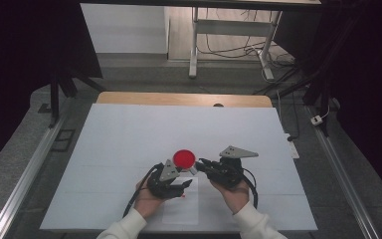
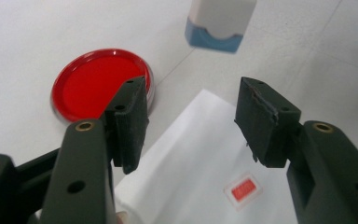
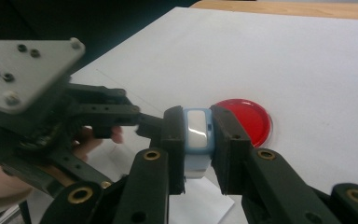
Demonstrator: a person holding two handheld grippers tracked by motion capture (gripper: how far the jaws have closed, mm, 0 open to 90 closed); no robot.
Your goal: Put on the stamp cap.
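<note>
Gripping a small stamp (image 3: 196, 135) firmly between the closed jaws of the right gripper (image 3: 196, 122), pads pressed on two opposite sides. Hovering close by with the left gripper (image 2: 191, 100), jaws part-way apart and holding nothing, just above a sheet of white paper (image 2: 186, 182). Likely trouble first: slipping of the stamp within the pads, given what looks like a smooth plastic body; tilting on the way down and leaving a lopsided or half-inked mark; landing on the existing red imprint (image 2: 244, 188), just below the left gripper's right-hand jaw, and doubling it; dragging the loose, unpinned paper sideways and smearing fresh ink; bumping the left gripper, so near the right one's tips; catching the rim of the round red ink pad (image 3: 249, 117), just beyond the right gripper's jaws, and nudging it across the white table (image 1: 129, 134). As for looks: a compact, blocky stamp with a white body, a blue collar with a scalloped edge around the lower end, and a glossy white panel framed in pale blue on the side facing the right gripper's camera. Seen from the left gripper, hanging ahead of and above its open jaws, apparently clear of paper and pad alike.
</note>
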